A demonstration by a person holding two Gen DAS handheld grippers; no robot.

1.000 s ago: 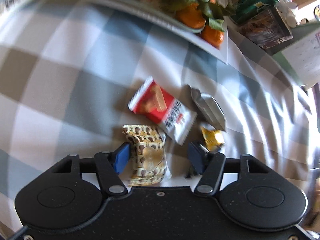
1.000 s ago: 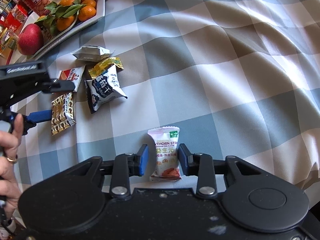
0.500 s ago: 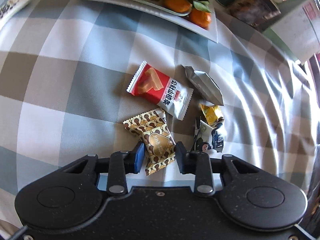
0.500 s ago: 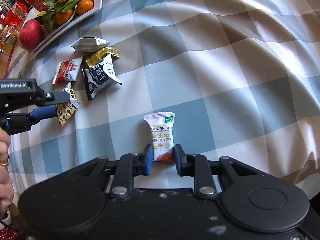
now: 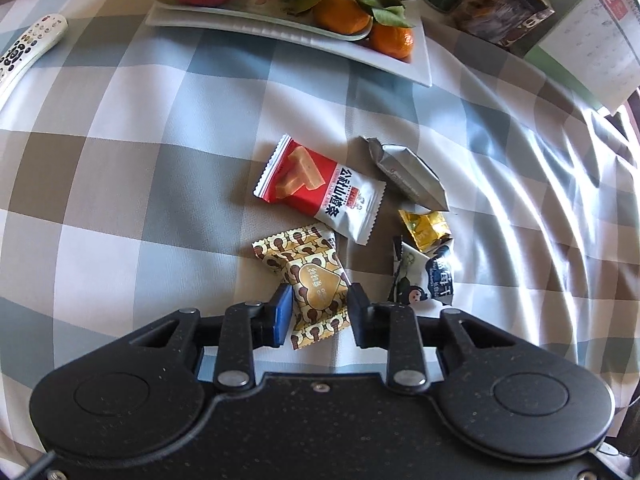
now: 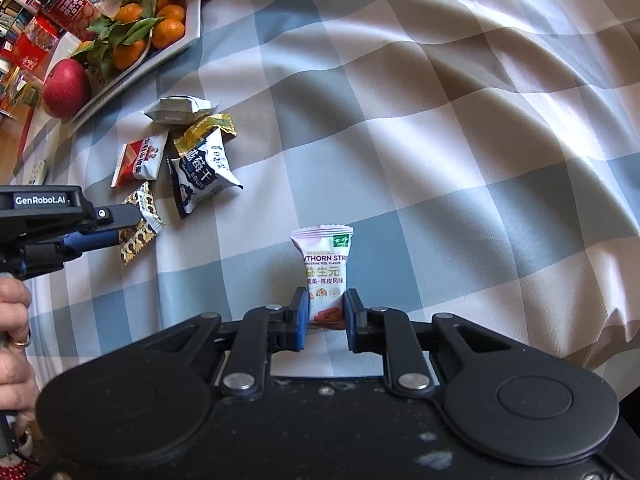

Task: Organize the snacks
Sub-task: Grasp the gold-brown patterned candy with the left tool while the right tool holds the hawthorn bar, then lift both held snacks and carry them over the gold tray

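Observation:
In the left wrist view my left gripper (image 5: pixel 319 306) is shut on the near end of a gold and brown patterned snack packet (image 5: pixel 308 272). The right wrist view shows that packet (image 6: pixel 140 232) held at the left gripper's (image 6: pixel 124 226) tips just over the checked cloth. My right gripper (image 6: pixel 325 312) is shut on the lower end of a white hawthorn strip packet (image 6: pixel 324 264), which stands upright between the blue pads. A red and white packet (image 5: pixel 320 192), a silver packet (image 5: pixel 412 176), a small gold one (image 5: pixel 426 224) and a blue and white one (image 5: pixel 424 276) lie in a loose cluster.
A white tray (image 5: pixel 416 68) with oranges and a red apple sits at the far edge. A remote control (image 5: pixel 32 44) lies far left, with boxes (image 5: pixel 500 4) and a calendar (image 5: pixel 592 40) far right. A person's hand (image 6: pixel 12 344) holds the left gripper. The checked cloth is wrinkled.
Both grippers went from open around their packets to shut on them. The left gripper rolled, and its patterned packet now sits tilted between the pads. The hawthorn packet now stands upright.

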